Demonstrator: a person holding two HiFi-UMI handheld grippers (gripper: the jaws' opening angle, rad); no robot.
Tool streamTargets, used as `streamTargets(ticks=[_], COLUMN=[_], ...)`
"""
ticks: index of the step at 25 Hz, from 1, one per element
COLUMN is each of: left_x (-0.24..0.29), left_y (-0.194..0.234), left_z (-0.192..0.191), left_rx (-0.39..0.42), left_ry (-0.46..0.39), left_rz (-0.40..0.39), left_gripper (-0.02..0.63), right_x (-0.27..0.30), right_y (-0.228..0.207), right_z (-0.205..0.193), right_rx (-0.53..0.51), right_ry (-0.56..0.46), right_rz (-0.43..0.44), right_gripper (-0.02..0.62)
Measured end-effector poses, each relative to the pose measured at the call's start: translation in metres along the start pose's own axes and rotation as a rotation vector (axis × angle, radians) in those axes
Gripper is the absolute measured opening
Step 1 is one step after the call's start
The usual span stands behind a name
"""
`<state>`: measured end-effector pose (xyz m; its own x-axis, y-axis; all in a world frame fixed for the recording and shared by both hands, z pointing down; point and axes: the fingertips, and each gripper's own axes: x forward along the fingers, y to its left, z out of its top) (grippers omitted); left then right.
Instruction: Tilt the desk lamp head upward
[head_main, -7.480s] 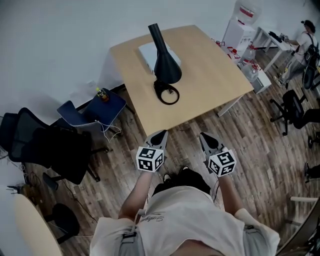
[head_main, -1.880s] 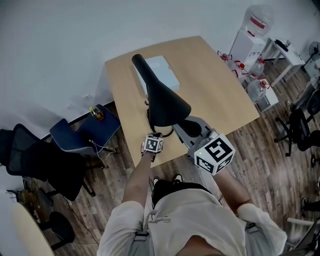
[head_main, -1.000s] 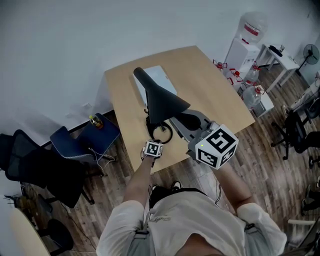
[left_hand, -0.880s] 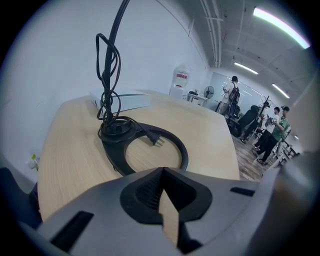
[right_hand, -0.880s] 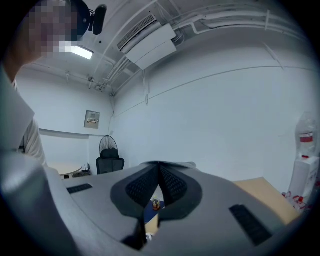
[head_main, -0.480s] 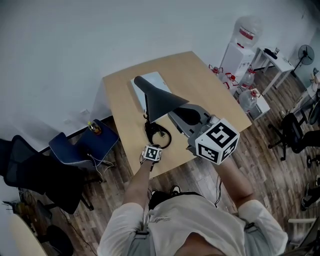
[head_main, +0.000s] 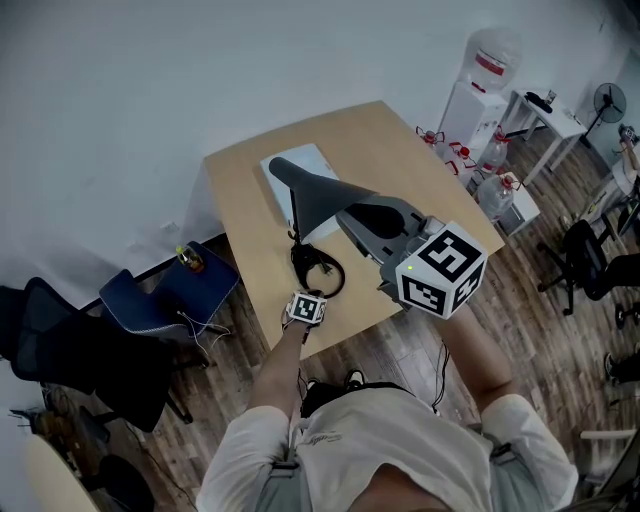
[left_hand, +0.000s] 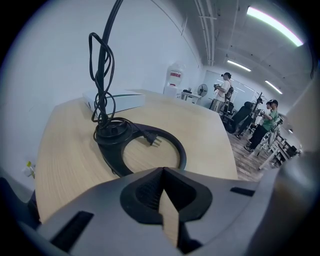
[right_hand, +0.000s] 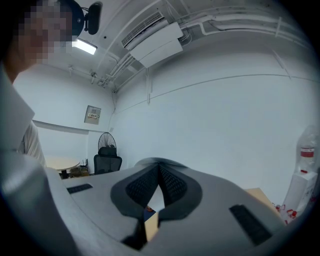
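The black desk lamp stands on the wooden table (head_main: 420, 180). Its cone head (head_main: 312, 195) is tilted up and lies almost sideways above the ring base (head_main: 318, 272). My right gripper (head_main: 347, 208) is raised and shut, with its tips against the rim of the head; the lamp does not show in the right gripper view (right_hand: 159, 162), only wall and ceiling. My left gripper (head_main: 307, 297) is low at the table's front edge and shut, its tips (left_hand: 163, 170) at the near rim of the base ring (left_hand: 117, 160). The lamp's cord (left_hand: 102, 75) hangs coiled onto the base.
A flat white box (head_main: 300, 165) lies behind the lamp. Left of the table stand a blue chair (head_main: 180, 285) and black office chairs. At the right are a water dispenser (head_main: 480, 80) and bottles. People stand far off (left_hand: 222, 92).
The lamp head has swung up from hanging downward to nearly sideways. My right gripper has risen with it. The left gripper has stayed at the base.
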<state>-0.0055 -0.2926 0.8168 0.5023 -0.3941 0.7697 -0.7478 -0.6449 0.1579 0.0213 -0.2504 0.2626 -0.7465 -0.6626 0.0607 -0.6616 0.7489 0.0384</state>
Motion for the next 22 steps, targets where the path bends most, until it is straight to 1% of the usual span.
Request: streamTargets(ticks=[13,19,22], left_x=[0.001,0.001,0.001], left_y=[-0.002,-0.002,-0.001], left_z=[0.001,0.001,0.001], left_rx=[-0.007,-0.011,-0.044], left_ry=[0.002,0.008,0.004], left_rz=[-0.013,-0.016,-0.023], left_gripper=[0.015,0.015,0.015], right_x=[0.01,0.012,0.009], right_y=[-0.01,-0.009,-0.008], right_z=[0.017,0.014,0.012], right_rx=[-0.026,-0.025,-0.011], right_ry=[0.01,0.021,0.004], right_rz=[0.016,0.029,0.028], right_gripper=[-0.005,-0.005,-0.005])
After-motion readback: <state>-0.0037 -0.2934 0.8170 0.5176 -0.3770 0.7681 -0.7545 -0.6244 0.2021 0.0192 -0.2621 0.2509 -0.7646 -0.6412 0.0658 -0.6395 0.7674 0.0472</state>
